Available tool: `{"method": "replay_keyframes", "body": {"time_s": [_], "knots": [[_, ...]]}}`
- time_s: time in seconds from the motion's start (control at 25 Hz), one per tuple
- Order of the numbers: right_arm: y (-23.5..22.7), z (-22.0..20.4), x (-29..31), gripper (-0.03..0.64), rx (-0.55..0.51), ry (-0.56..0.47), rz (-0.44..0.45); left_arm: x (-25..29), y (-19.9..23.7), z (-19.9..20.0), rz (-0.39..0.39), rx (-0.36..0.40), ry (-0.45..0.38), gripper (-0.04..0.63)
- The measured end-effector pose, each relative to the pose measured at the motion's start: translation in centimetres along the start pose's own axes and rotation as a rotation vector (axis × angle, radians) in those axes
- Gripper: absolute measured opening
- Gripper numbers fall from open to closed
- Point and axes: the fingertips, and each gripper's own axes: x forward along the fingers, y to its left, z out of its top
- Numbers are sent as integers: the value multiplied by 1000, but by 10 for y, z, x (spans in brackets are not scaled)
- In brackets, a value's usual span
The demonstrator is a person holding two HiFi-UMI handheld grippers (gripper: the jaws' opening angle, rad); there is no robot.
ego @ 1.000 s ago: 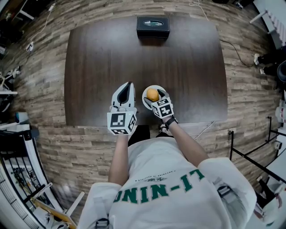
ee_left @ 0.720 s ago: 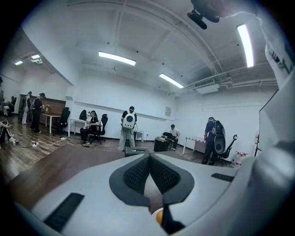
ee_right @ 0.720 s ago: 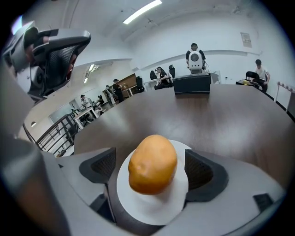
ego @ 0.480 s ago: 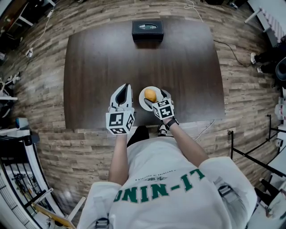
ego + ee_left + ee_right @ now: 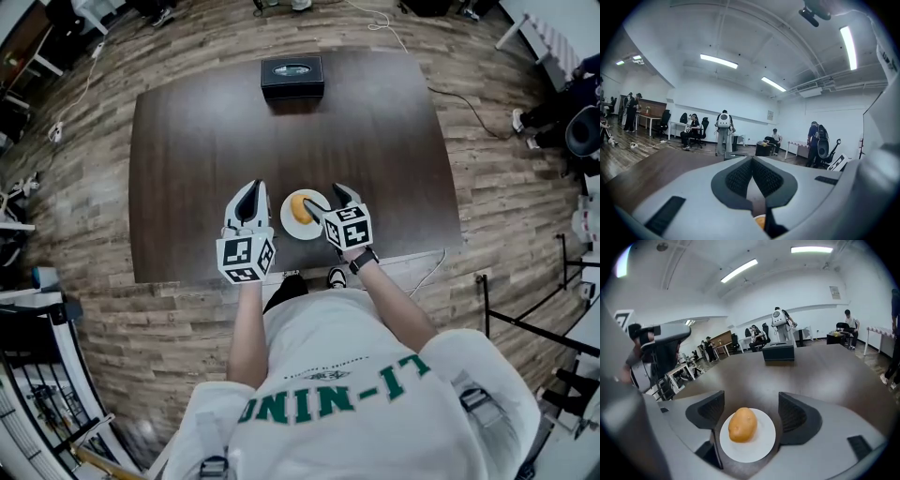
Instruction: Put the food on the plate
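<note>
A yellow-brown potato (image 5: 300, 208) lies on a small white plate (image 5: 290, 223) near the front edge of the dark wooden table (image 5: 187, 141). My right gripper (image 5: 324, 198) hovers just right of the plate. In the right gripper view the potato (image 5: 742, 424) and plate (image 5: 757, 451) show below and between the jaws of that gripper (image 5: 751, 405). The jaws are closing, and the pads touch nothing. My left gripper (image 5: 249, 186) stands left of the plate, shut and empty. In the left gripper view its pads meet at the tip (image 5: 752, 161).
A black box (image 5: 292, 75) sits at the far edge of the table, also seen ahead in the right gripper view (image 5: 778, 351). A wooden floor surrounds the table, with a cable on it at the right (image 5: 478, 108). People stand far off in the room.
My right gripper has drawn back to the right from around the potato, which stays on the plate. The left gripper holds its place beside the plate.
</note>
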Motion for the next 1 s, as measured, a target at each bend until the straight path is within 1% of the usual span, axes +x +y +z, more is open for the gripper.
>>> {"method": "replay_keyframes", "body": {"time_s": [0.08,0.24,0.44,0.56,0.72,0.88,1.0], "knots": [[-3,14,-9,344,5,-25,-2,2,-2,2,0,-2,-5,12],[-6,48,-32,272,-33,-104,-29,6,-8,8,-7,1,-10,12],[-6,95,-60,221,-82,-210,-62,14,-12,23,-18,4,-9,12],[-6,121,-69,200,-84,-271,-58,21,-14,34,-23,13,-18,12],[-4,151,-83,154,-106,-343,-63,28,-13,43,-16,17,-26,12],[1,178,-103,124,-106,-413,-66,30,-17,60,-29,19,-54,12],[8,200,-120,99,-135,-469,-72,29,-26,83,-42,36,-91,12]]}}
